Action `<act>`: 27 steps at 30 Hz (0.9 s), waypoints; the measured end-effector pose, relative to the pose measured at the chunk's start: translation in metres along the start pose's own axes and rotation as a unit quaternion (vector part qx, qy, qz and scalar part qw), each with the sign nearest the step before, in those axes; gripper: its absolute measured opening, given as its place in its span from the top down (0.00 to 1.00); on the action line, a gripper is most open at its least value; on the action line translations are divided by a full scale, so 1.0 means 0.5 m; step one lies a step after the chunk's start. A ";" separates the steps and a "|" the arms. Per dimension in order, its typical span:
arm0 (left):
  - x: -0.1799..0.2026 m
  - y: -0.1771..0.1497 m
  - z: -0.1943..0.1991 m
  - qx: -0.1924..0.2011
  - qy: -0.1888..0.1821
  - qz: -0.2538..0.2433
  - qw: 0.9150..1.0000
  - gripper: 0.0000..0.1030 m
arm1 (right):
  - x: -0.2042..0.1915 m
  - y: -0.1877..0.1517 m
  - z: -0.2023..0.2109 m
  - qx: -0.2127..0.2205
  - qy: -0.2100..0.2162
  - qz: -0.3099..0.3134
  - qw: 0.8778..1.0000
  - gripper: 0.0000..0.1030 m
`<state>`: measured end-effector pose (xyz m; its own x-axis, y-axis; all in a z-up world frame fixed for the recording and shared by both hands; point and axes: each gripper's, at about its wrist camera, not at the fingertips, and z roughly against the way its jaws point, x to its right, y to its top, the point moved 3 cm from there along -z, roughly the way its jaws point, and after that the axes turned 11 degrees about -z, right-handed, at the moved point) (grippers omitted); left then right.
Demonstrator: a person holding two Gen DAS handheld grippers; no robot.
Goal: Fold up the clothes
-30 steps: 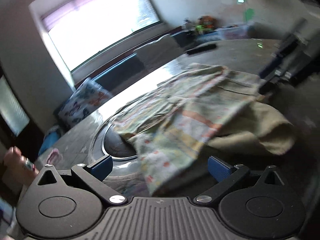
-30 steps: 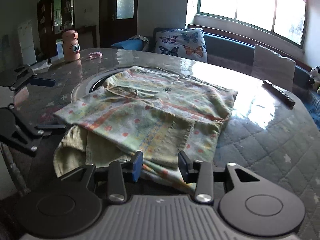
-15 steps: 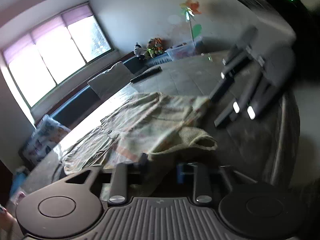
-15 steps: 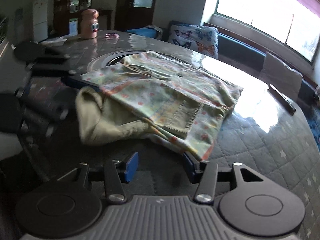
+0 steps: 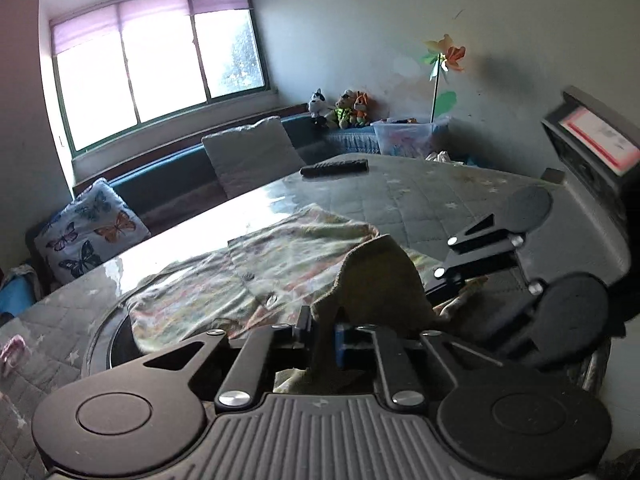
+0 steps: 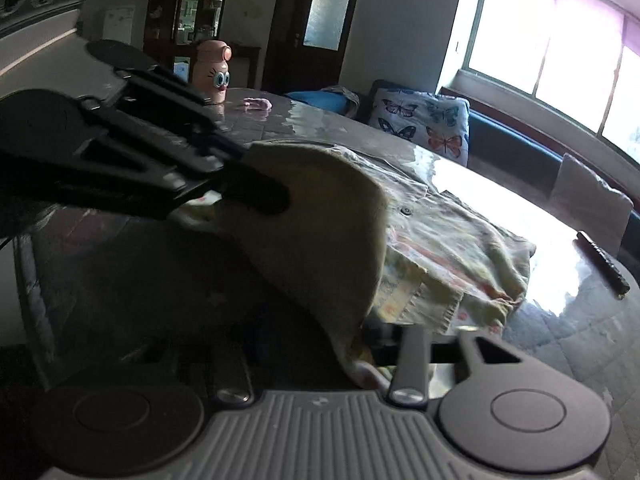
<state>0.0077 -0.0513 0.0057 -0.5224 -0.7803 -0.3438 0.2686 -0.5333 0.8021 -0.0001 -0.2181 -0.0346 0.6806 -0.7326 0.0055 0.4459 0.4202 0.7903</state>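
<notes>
Left gripper (image 5: 322, 334) is closing its narrow jaws on the plain yellowish-green inner side of the shirt (image 5: 280, 264), cloth pinched between the pads. Right gripper (image 6: 320, 352) is closing too, and the same raised fold (image 6: 320, 236) drapes over its jaws; its pads are hidden. The rest of the shirt lies flat on the quilted table cover (image 5: 440, 196). It looks light, soft and floppy, so it'll probably sag wherever it isn't held; best grabbed at corners or hem. Printed front, small buttons (image 5: 272, 300), ribbed edging.
</notes>
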 end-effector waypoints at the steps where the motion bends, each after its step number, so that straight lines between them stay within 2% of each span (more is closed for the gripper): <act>1: -0.001 -0.007 0.004 -0.002 0.002 -0.001 1.000 0.82 | 0.004 0.006 -0.004 -0.002 0.003 -0.008 1.000 0.76; 2: -0.002 -0.013 0.009 -0.005 0.004 -0.003 1.000 0.79 | 0.009 0.012 -0.006 -0.004 0.006 -0.017 1.000 0.80; 4: -0.004 -0.028 0.018 -0.010 0.013 -0.008 1.000 0.54 | 0.021 0.025 -0.002 -0.003 0.013 -0.038 0.999 0.83; 6: -0.003 -0.046 0.027 -0.016 0.025 -0.020 0.999 0.47 | 0.032 0.037 0.004 0.001 0.018 -0.053 0.998 0.85; 9: -0.002 -0.072 0.030 -0.030 0.042 -0.043 0.998 0.44 | 0.040 0.053 0.012 0.008 0.025 -0.064 0.998 0.86; 15: -0.002 -0.114 0.003 -0.060 0.068 -0.103 0.991 0.45 | 0.047 0.076 0.023 0.025 0.019 -0.071 0.997 0.88; 17: -0.006 -0.123 -0.006 -0.064 0.083 -0.122 0.987 0.51 | 0.046 0.078 0.027 0.029 0.017 -0.072 0.997 0.88; 19: -0.015 -0.129 -0.013 -0.070 0.082 -0.126 0.986 0.74 | 0.045 0.079 0.030 0.032 0.016 -0.073 0.997 0.89; 21: -0.025 -0.131 -0.010 -0.068 0.086 -0.126 0.986 0.88 | 0.042 0.079 0.039 0.036 0.016 -0.074 0.996 0.91; 27: -0.030 -0.107 0.050 -0.043 0.078 -0.103 0.991 0.92 | 0.030 0.081 0.080 0.050 0.022 -0.075 0.996 0.92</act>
<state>-0.0189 -0.0028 -0.0198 -0.4428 -0.6898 -0.5728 0.2404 -0.7068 0.6653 0.0049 -0.2334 0.0222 0.6369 -0.7578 -0.1419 0.4857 0.2514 0.8372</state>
